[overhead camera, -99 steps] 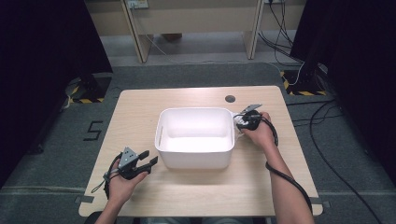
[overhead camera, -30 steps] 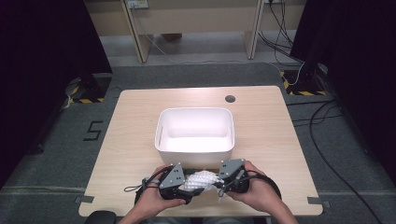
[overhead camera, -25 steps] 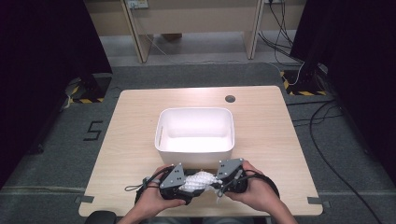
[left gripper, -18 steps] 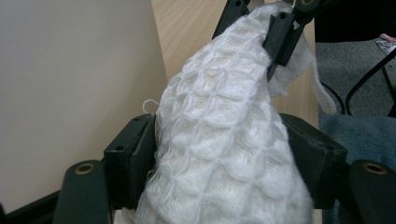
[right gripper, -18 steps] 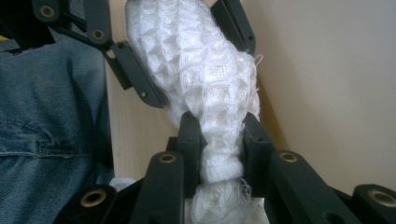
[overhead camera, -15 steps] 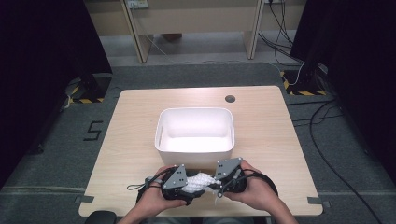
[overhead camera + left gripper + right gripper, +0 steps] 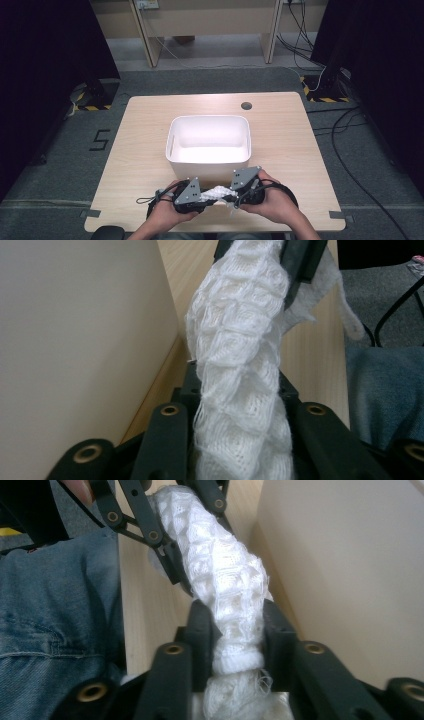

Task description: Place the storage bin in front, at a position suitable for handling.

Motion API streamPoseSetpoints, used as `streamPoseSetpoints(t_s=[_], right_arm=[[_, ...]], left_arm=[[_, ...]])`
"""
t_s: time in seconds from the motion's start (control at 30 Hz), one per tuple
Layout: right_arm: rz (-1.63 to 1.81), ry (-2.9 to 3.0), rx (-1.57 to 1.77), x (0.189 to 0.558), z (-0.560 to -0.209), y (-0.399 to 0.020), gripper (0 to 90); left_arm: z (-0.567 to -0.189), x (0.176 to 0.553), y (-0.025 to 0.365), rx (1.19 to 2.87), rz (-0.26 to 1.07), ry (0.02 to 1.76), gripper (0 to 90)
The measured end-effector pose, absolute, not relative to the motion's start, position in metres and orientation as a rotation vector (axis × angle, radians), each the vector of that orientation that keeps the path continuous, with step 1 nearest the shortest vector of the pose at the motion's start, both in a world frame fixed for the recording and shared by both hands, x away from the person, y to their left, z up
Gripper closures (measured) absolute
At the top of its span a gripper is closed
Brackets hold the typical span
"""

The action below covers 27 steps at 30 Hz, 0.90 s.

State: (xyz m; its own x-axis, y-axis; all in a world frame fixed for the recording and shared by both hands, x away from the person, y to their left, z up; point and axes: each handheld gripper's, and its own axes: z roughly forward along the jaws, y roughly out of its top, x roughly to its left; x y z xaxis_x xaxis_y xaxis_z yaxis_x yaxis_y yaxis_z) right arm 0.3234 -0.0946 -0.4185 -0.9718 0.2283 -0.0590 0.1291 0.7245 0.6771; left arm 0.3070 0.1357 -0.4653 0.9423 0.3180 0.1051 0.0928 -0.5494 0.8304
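Right at the near edge of the worktop (image 7: 150,150), both hands meet w/ a white knitted cloth (image 7: 216,193) strung between them. Left hand-held gripper (image 7: 199,199) is clamped on one end of the cloth, jaws nearly closed w/ the bunched fabric squeezed between them (clear in the left gripper view, cloth (image 7: 240,365) running up from the jaws to the other tool). Right hand-held gripper (image 7: 234,192) pinches the opposite end the same way, cloth (image 7: 230,590) wadded into a rope btwn its jaws. Cloth looks twisted or rolled, held just above the wood, prob. so it's pulled taut and compact before moving. A loose tail hangs by the right side. Just beyond sits the white bin (image 7: 208,141), open and empty, close enough to be the likely drop spot. Farther back, a dark cable hole (image 7: 246,105) in the wood.
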Motion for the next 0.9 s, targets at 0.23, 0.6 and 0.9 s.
streamPoseSetpoints(t_s=[0.23, 0.6, 0.9], right_arm=[[1.213, 2.662, 0.418, 0.327, -0.395, -0.12, 48.9], [1.224, 2.208, 0.985, 0.383, -0.356, -0.164, 62.1], [1.144, 2.268, 1.062, 0.416, -0.369, -0.148, 63.2]], left_arm=[[-0.464, 0.313, 0.135, 2.124, 0.334, 0.36, 72.3], [-0.46, 0.316, 0.119, 2.057, 0.281, 0.47, 72.4], [-0.456, 0.323, 0.109, 2.071, 0.286, 0.457, 72.2]])
